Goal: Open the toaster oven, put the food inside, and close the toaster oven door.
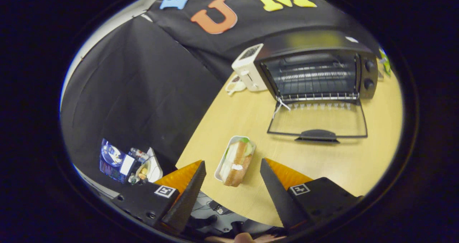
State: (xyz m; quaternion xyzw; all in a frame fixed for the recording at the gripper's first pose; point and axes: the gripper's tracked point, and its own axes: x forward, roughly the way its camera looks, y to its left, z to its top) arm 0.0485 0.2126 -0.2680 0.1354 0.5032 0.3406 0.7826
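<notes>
Wooden worktop carries the sandwich tray between and just ahead of the wide-open, empty gripper, its long axis running roughly along the fingers, with the opened toaster oven beyond.

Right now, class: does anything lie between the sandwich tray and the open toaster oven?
Nothing visible: bare table separates the sandwich tray, between the open gripper fingers, from the toaster oven; its door lies flat, open.
</notes>
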